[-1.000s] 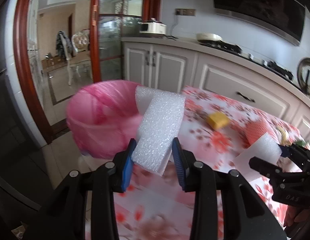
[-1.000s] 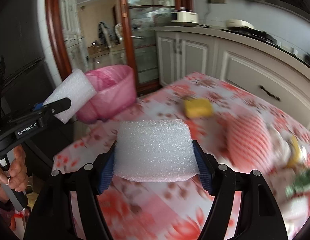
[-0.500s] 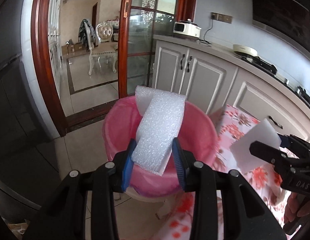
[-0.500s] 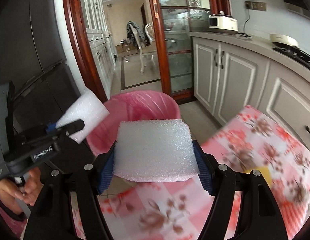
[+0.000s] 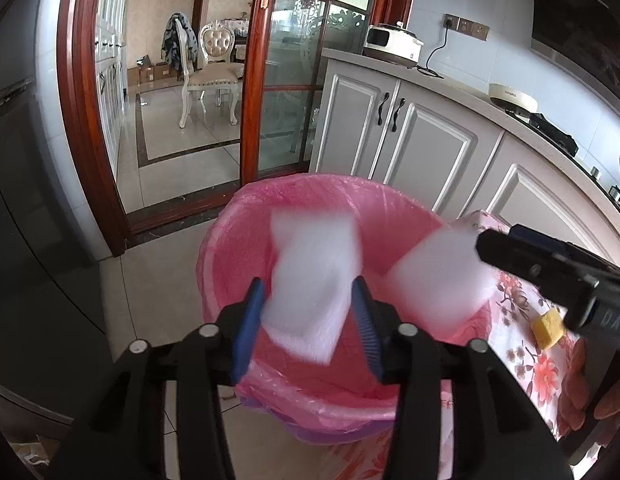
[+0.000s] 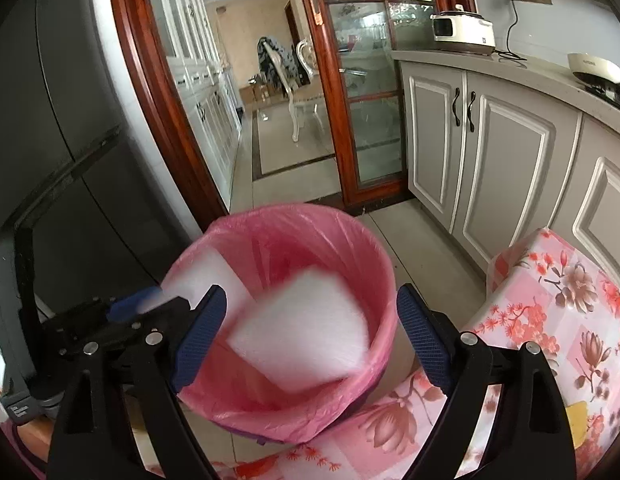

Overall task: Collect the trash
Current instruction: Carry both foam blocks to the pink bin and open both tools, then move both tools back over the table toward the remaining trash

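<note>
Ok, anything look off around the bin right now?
Nothing spilled or damaged. One foam piece blurs in the open left gripper, the other foam piece below the open right gripper, both over the pink-lined bin, seemingly mid-drop. A yellow sponge lies on the table.

Grey cabinets (image 6: 505, 160), tiled floor (image 5: 178, 152).

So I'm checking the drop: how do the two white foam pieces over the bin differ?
The foam strip is long and narrow; the foam block is squarer. The strip nearly fills the left gripper; the block sits clear of the right gripper, whose jaws are wide open. The strip lies along the fingers; the block is tilted. Both are white, motion-blurred and above the pink-lined bin.
</note>
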